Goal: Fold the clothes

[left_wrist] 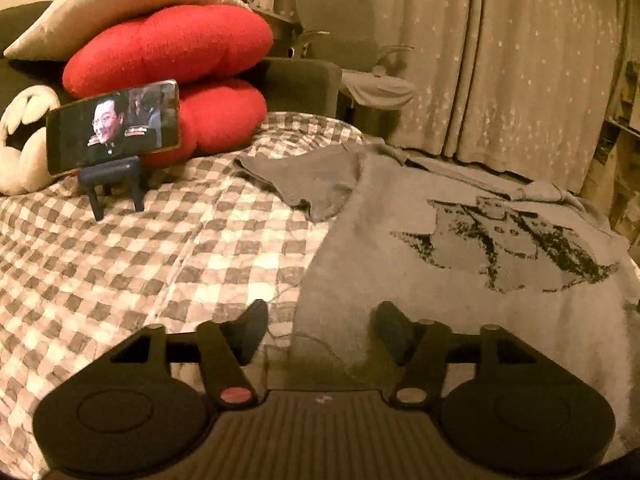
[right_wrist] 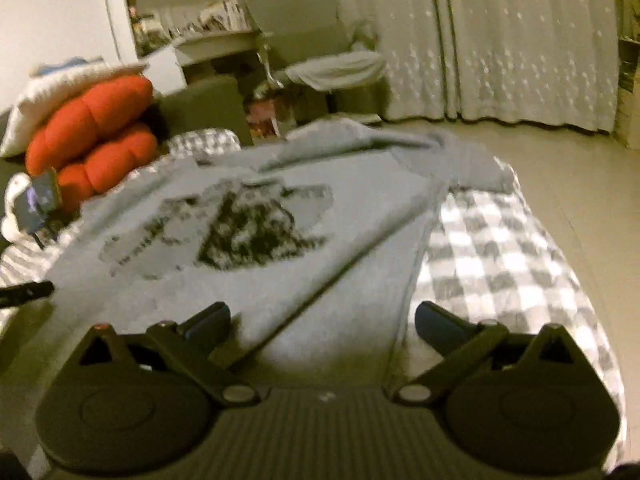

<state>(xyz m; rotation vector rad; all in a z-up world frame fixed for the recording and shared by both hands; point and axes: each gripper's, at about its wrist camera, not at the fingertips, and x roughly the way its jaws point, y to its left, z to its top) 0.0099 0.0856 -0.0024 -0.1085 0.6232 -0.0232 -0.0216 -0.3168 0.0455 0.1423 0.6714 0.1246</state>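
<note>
Bed (left_wrist: 120,264) with checked cover carries the grey shirt (left_wrist: 460,280), spread print-up. Only the right view shows bare floor (right_wrist: 580,184) past the bed's right edge; only the left view shows the phone (left_wrist: 114,126) clearly. Left tongs (left_wrist: 320,328) spread over the hem's left corner; right tongs (right_wrist: 320,320) spread over its right edge, holding nothing.

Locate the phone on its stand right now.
The phone stands on the checkered bedspread at the left wrist view's upper left, propped against the red cushions, left of the grey T-shirt; in the right wrist view, far left.
</note>
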